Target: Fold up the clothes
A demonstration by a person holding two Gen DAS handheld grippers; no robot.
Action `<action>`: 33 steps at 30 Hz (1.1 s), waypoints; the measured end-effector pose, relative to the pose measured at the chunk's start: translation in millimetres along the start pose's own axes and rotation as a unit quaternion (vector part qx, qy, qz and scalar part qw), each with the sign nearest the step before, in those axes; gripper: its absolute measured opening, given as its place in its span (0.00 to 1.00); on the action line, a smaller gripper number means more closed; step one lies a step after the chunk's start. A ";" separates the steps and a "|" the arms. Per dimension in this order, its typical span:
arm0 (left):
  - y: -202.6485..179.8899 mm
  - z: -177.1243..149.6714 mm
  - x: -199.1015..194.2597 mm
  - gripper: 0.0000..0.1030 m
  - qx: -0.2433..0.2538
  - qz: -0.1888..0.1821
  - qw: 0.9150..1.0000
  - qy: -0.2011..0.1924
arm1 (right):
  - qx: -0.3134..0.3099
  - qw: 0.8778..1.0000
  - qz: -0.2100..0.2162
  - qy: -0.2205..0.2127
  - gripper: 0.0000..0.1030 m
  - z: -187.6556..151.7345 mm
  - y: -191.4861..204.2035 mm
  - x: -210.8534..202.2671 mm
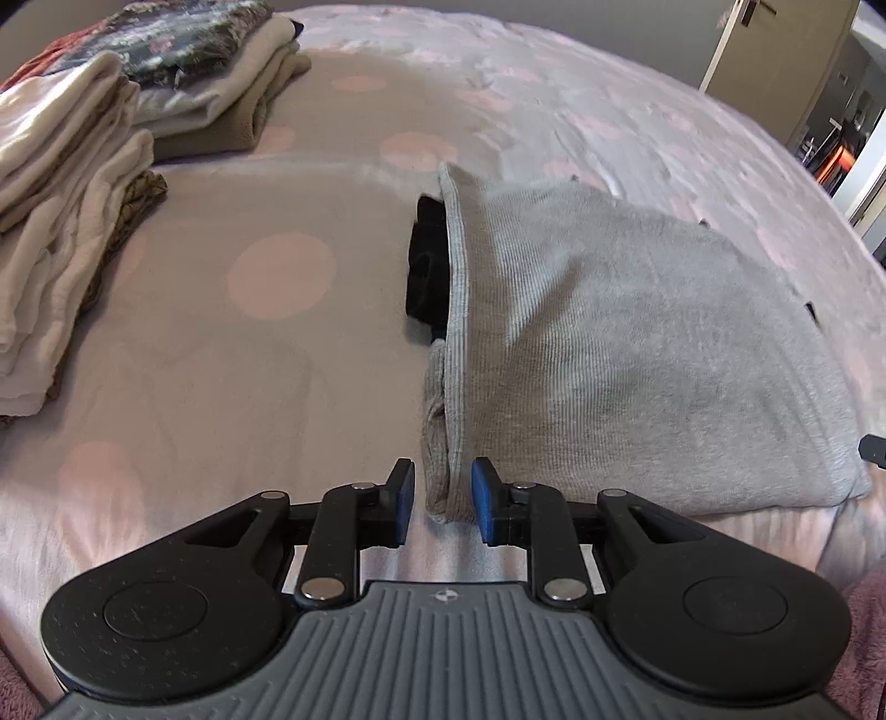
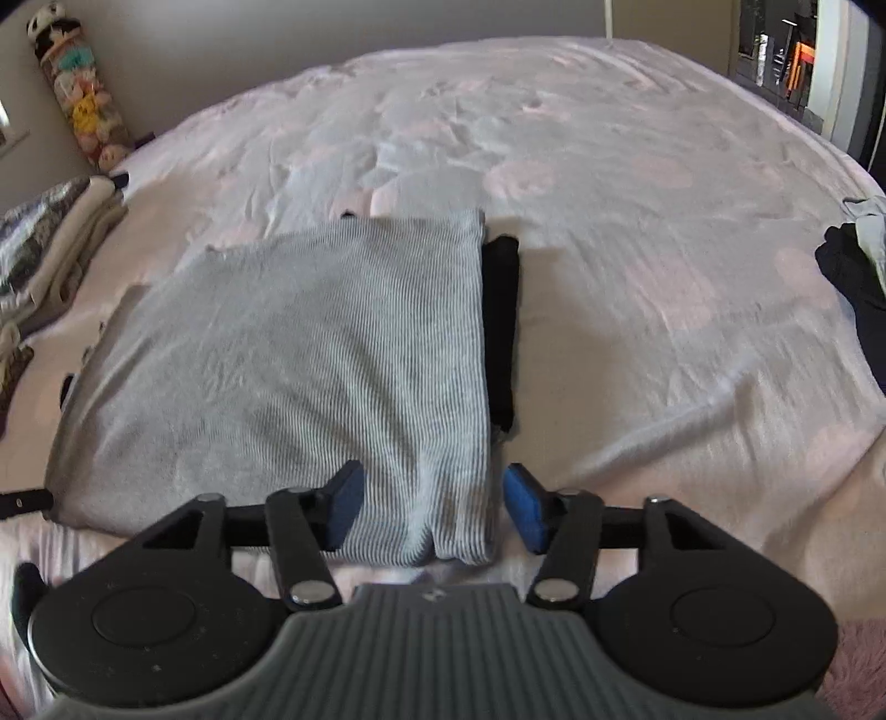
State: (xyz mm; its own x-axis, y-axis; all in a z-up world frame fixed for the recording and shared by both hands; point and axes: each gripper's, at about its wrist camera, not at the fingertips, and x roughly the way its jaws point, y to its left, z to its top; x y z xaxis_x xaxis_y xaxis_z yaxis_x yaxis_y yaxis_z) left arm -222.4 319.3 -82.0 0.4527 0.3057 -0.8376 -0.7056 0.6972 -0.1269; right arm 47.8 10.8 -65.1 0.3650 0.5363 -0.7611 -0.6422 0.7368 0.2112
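Note:
A grey ribbed garment [image 1: 637, 343] [image 2: 288, 360] lies folded on the pink dotted bedspread [image 1: 266, 343] [image 2: 637, 288]. A black layer [image 1: 426, 266] [image 2: 501, 310] sticks out from under one of its side edges. My left gripper [image 1: 442, 498] is open at the garment's near left corner. The raised grey hem stands between its blue pads [image 1: 403, 501] with a gap on each side. My right gripper [image 2: 434, 512] is open wide over the near right corner. The cloth lies between the fingertips, and neither pad presses on it.
Stacks of folded cream and patterned clothes [image 1: 66, 221] [image 1: 210, 83] stand at the left of the bed. A dark pile of loose clothes [image 2: 853, 277] lies at the right edge. Plush toys [image 2: 77, 94] hang on the far wall. A doorway [image 1: 775, 44] is far right.

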 end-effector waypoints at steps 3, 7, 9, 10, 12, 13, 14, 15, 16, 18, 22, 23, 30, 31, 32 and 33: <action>-1.2 4.4 -11.6 0.40 0.001 0.009 0.999 -0.034 | 0.041 0.998 0.018 -0.033 0.75 0.0 -8.3 -10.8; -6.9 10.3 -18.9 0.43 0.010 0.007 0.998 -0.067 | 0.049 0.996 0.006 -0.074 0.77 2.0 -5.6 -17.4; -8.8 12.6 -19.8 0.46 0.013 0.004 0.997 -0.076 | 0.044 0.995 0.005 -0.095 0.84 4.1 -3.3 -20.1; -9.0 13.4 -19.2 0.46 0.014 0.005 0.997 -0.077 | 0.040 0.993 0.008 -0.111 0.90 5.2 -2.1 -22.4; -7.9 14.6 -16.1 0.46 0.010 0.005 0.997 -0.075 | 0.028 0.990 0.021 -0.139 0.99 10.4 0.5 -25.1; -7.2 15.2 -14.4 0.46 0.007 0.005 0.997 -0.074 | 0.022 0.989 0.033 -0.145 0.99 13.7 1.3 -24.4; -6.6 15.8 -12.7 0.46 0.005 0.005 0.997 -0.073 | 0.014 0.988 0.049 -0.146 0.99 17.3 1.6 -22.4; -6.4 16.4 -10.8 0.46 0.004 0.005 0.997 -0.071 | 0.008 0.988 0.057 -0.143 0.99 20.6 2.8 -18.9; -6.5 17.0 -8.7 0.46 0.003 0.006 0.998 -0.070 | 0.001 0.989 0.056 -0.136 0.99 23.7 4.7 -14.2; -7.2 18.4 -4.6 0.46 0.004 0.006 0.998 -0.066 | -0.005 0.992 0.050 -0.118 0.99 28.2 6.8 -2.8; -12.0 22.5 3.7 0.46 0.011 0.005 0.998 -0.059 | 0.003 0.995 0.056 -0.084 0.99 34.5 6.6 17.8; -13.3 23.7 5.9 0.46 0.013 0.003 0.998 -0.057 | 0.004 0.995 0.057 -0.082 0.99 35.8 6.4 20.9; -20.1 40.1 24.5 0.46 0.030 0.000 0.998 -0.050 | -0.010 0.995 0.024 -0.094 0.99 54.8 6.3 39.6; -19.9 43.8 27.3 0.46 0.029 0.000 0.998 -0.051 | -0.009 0.995 0.015 -0.093 0.99 58.2 4.3 43.4; -19.5 48.3 30.5 0.46 0.028 -0.002 0.998 -0.050 | -0.008 0.996 0.010 -0.091 0.99 61.7 1.7 47.4; -19.0 52.8 33.8 0.46 0.027 -0.002 0.998 -0.051 | -0.007 0.996 0.008 -0.088 0.99 65.3 -1.2 51.9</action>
State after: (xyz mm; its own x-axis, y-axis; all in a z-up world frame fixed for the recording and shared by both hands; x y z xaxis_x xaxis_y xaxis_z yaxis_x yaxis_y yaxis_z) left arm -164.8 350.6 -79.8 0.5108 0.3645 -0.7786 -0.6746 0.7314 -0.1001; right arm 111.5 64.7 -64.8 0.4662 0.6122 -0.6387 -0.6572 0.7230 0.2132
